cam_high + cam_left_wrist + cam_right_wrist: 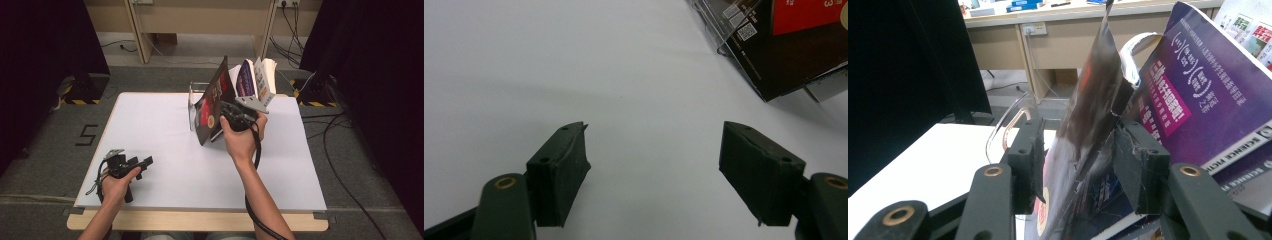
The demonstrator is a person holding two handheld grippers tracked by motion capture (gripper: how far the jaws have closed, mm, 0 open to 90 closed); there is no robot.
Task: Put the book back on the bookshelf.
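Note:
A dark brown book with a red cover panel leans tilted against a purple book and a white book at the back of the white table. My right gripper is shut on the dark book. In the right gripper view the dark book sits between the two pads of that gripper, and both touch it, with the purple book just behind. My left gripper rests open near the front left of the table. Its jaws hold nothing.
A clear plastic bookend stands to the left of the books, and its corner shows beside the dark book in the left gripper view. Black cables run across the floor on the right. Dark curtains flank the table.

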